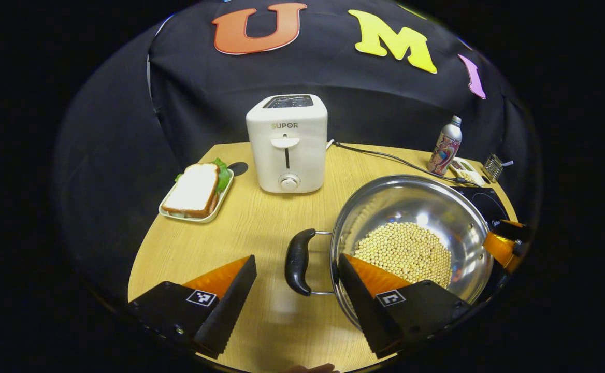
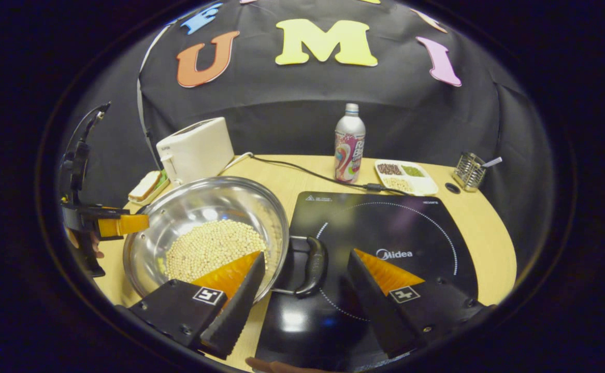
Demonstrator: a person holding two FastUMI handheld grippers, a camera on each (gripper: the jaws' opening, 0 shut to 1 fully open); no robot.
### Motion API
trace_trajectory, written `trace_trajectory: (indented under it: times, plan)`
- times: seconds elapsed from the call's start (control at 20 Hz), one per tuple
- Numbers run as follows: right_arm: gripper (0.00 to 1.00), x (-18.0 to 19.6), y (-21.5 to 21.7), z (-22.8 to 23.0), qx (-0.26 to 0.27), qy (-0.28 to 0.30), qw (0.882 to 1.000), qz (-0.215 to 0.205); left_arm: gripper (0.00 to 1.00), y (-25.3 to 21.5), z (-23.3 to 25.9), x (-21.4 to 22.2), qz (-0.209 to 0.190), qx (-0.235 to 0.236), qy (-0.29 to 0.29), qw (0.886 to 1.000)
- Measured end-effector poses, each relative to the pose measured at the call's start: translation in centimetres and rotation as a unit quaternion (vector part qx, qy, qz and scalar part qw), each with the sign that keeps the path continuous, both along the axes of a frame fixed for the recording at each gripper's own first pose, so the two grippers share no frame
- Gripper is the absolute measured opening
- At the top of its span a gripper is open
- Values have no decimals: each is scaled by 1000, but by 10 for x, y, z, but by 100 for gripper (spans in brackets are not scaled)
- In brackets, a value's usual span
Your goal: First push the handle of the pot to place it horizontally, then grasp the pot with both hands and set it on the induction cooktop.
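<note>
1. Already the pot seems turned: its handles lie sideways, one toward each gripper.
2. Left gripper and right gripper gape wide, each straddling a handle, gripping nothing.
3. Still to do: the pot sits on the table beside the cooktop, one handle overhanging it; grasp and lift remain.

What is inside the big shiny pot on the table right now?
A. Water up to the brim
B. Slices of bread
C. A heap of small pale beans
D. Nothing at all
C: the left gripper view shows a heap of small pale beans lying in the bottom of the pot, with bare shiny metal wall above them.
</note>
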State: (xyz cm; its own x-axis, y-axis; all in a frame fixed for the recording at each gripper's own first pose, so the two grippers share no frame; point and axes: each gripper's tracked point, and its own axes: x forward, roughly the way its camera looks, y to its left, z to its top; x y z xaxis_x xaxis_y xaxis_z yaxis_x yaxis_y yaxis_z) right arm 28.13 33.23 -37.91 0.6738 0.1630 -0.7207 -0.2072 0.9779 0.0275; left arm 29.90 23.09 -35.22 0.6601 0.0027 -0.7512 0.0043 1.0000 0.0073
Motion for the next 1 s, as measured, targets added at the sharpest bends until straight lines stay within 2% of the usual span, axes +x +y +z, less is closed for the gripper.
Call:
trace_trajectory:
  times: [0.05,0.15,0.2,0.25,0.3,0.35,0.4,0.45,0.5,0.55,0.7,0.8,0.85,0.9,0.95,1.0]
  plan:
    - [100,-4,5,-10,9,27,1000,1,91,-2,-3,4,-2,-3,6,1000]
    - [94,3,5,-13,3,24,1000,0,84,-7,-10,6,-11,-10,17,1000]
    - [95,3,6,-11,-2,23,1000,6,81,-12,-13,7,-12,-20,23,999]
    - [94,2,4,-13,-13,34,999,13,69,-12,-14,9,-8,-20,25,999]
    - [92,4,5,-13,-20,31,999,19,64,-11,-13,6,-5,-19,29,999]
    - [92,1,5,-14,-30,42,998,25,64,-11,-13,5,-7,-15,28,999]
    - [86,5,6,-14,-35,40,998,25,65,-11,-15,4,-9,-12,30,999]
    - [85,5,5,-14,-39,41,998,28,54,-10,-14,5,-10,-12,29,999]
    - [86,7,5,-13,-38,39,998,26,75,-11,-15,4,-9,-17,30,999]
    - [89,8,3,-15,-40,39,998,28,75,-11,-14,4,-8,-24,29,999]
    - [76,12,2,-14,-11,43,999,11,72,-11,-16,0,-15,-34,27,999]
    - [72,14,1,-13,-2,55,998,8,52,-11,-16,2,-19,-40,24,999]
    - [67,14,2,-13,1,58,998,7,61,-12,-18,4,-12,-45,27,999]
    - [69,14,2,-12,5,62,998,5,60,-12,-15,2,-3,-47,30,998]
    - [65,14,2,-12,8,66,998,5,48,-13,-14,-1,-2,-38,34,999]
    - [60,14,1,-12,9,71,997,6,47,-12,-14,-3,-7,-26,35,999]
